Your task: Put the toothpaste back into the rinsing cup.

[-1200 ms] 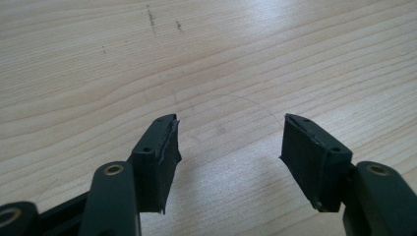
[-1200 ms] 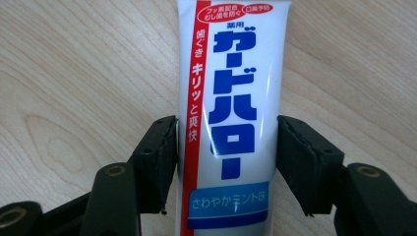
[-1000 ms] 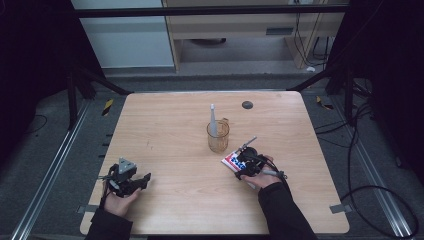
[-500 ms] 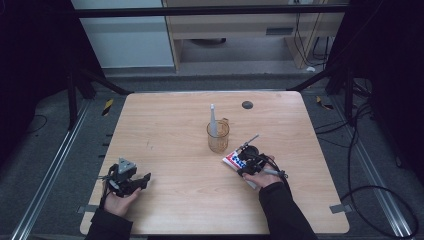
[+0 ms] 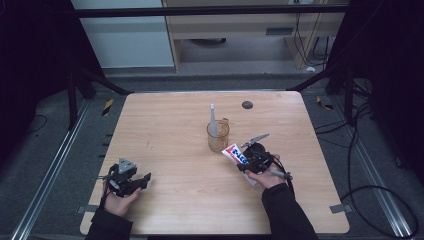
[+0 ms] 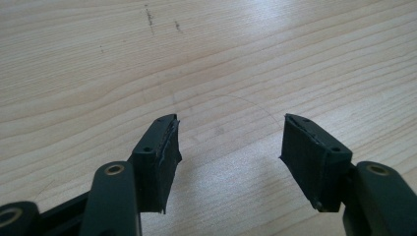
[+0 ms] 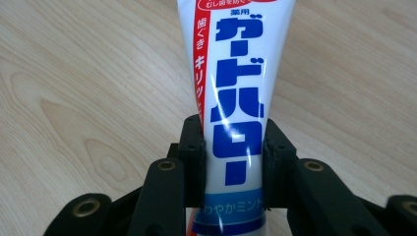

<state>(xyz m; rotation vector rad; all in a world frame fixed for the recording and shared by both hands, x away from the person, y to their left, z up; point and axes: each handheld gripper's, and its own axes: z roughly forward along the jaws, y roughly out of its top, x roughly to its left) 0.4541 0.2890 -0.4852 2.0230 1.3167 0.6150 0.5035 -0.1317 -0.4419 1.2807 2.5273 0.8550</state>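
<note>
A white toothpaste tube (image 7: 236, 73) with blue and red lettering runs up between the jaws of my right gripper (image 7: 233, 162). The jaws have just been closing, and both pads now press on the tube's sides near its lower end. In the high view the right gripper (image 5: 248, 162) holds the tube (image 5: 235, 154) just right of a clear amber cup (image 5: 218, 137), from which a white toothbrush handle (image 5: 212, 117) sticks up. My left gripper (image 5: 142, 179) rests near the front left of the table. Its jaws (image 6: 228, 147) are open over bare wood.
The wooden table (image 5: 165, 130) has a small dark round spot (image 5: 247, 104) near its far edge. Dark frame bars and cables surround the table on the floor.
The right gripper has closed on the toothpaste tube and risen a little with it. The left gripper has not moved.
</note>
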